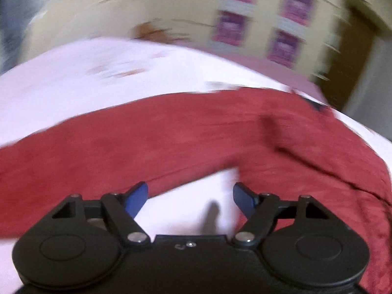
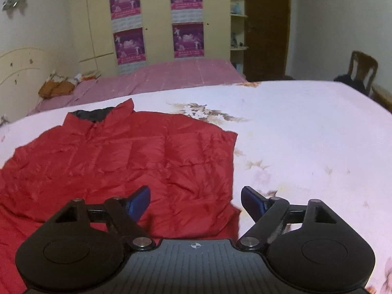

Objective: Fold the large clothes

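A red puffy jacket [image 2: 117, 161] with a dark collar lining lies spread on the white flowered bed sheet [image 2: 306, 132]. My right gripper [image 2: 194, 202] is open and empty, just above the jacket's near right corner. In the blurred left wrist view the jacket [image 1: 171, 134] stretches across the frame. My left gripper [image 1: 189, 199] is open and empty over a bare patch of sheet [image 1: 186, 208] at the jacket's near edge, with red cloth on both sides of it.
A second bed with a pink cover [image 2: 171, 73] lies beyond, with brown items [image 2: 56, 87] at its head. A cream wardrobe with purple posters [image 2: 156, 19] stands behind. A wooden chair [image 2: 360, 73] is at the far right, a dark door [image 2: 267, 24] beside the shelves.
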The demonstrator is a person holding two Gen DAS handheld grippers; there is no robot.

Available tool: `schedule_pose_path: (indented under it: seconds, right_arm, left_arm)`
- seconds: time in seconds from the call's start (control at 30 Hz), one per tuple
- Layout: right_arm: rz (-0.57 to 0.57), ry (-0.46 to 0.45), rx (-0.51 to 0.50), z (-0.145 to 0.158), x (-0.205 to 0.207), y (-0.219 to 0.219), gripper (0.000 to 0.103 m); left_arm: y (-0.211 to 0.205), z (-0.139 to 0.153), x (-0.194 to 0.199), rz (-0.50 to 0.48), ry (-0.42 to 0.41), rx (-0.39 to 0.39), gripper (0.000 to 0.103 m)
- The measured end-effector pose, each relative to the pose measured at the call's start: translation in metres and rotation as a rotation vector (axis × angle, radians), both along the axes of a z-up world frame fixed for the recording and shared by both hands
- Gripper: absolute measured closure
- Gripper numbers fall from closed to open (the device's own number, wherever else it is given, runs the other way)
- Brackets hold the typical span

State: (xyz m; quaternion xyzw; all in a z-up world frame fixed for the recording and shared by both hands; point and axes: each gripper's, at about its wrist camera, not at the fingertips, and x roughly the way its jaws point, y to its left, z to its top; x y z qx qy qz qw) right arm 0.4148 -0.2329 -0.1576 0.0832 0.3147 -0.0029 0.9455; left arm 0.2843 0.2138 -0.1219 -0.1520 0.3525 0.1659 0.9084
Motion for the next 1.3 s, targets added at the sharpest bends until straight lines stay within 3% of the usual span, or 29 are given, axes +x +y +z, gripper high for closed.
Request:
schedule_pose_path:
  seconds: [0.1, 0.23, 0.3, 0.43, 0.67, 0.7, 0.73, 0.8, 0.9, 1.0, 1.17, 1.3]
  right_arm:
    - [0.046, 0.012, 0.003, -0.004, -0.002, 0.017, 0.022]
    - [0.112, 0.017, 0.009, -0.005, 0.004, 0.039, 0.022]
    - [0.141, 0.011, 0.005, -0.004, 0.007, 0.05, 0.022]
    - [0.19, -0.005, -0.007, -0.003, 0.012, 0.071, 0.022]
    - [0.098, -0.032, -0.02, -0.003, 0.019, 0.07, 0.022]
    - [0.074, -0.03, -0.018, -0.002, 0.021, 0.064, 0.022]
    - [0.057, -0.029, -0.017, -0.002, 0.022, 0.059, 0.022]
    - [0.037, -0.025, -0.019, -0.001, 0.024, 0.05, 0.022]
    - [0.017, -0.024, -0.023, 0.0, 0.025, 0.038, 0.022]
    - [-0.004, -0.013, -0.005, -0.002, 0.026, 0.029, 0.022]
    - [-0.031, 0.002, 0.017, -0.003, 0.032, 0.019, 0.022]
    - [-0.039, 0.006, 0.037, -0.003, 0.035, 0.012, 0.022]
  left_arm:
    - [0.042, -0.001, -0.054, 0.173, 0.0, -0.037, 0.034]
    - [0.078, -0.004, -0.115, 0.302, -0.078, -0.225, 0.047]
    - [0.081, -0.007, -0.136, 0.359, -0.118, -0.286, 0.047]
    - [0.088, -0.018, -0.147, 0.469, -0.164, -0.335, 0.049]
    - [0.121, -0.038, -0.15, 0.701, -0.391, -0.44, 0.05]
    - [0.126, -0.038, -0.146, 0.722, -0.4, -0.433, 0.056]
    - [0.129, -0.037, -0.14, 0.725, -0.384, -0.413, 0.072]
    - [0.136, -0.032, -0.122, 0.704, -0.347, -0.378, 0.094]
    - [0.128, -0.011, -0.089, 0.608, -0.376, -0.3, 0.094]
    - [0.104, 0.008, -0.04, 0.447, -0.388, -0.25, 0.094]
    - [0.026, 0.02, 0.061, 0.144, -0.345, -0.162, 0.094]
    - [-0.039, 0.014, 0.138, -0.065, -0.294, -0.151, 0.094]
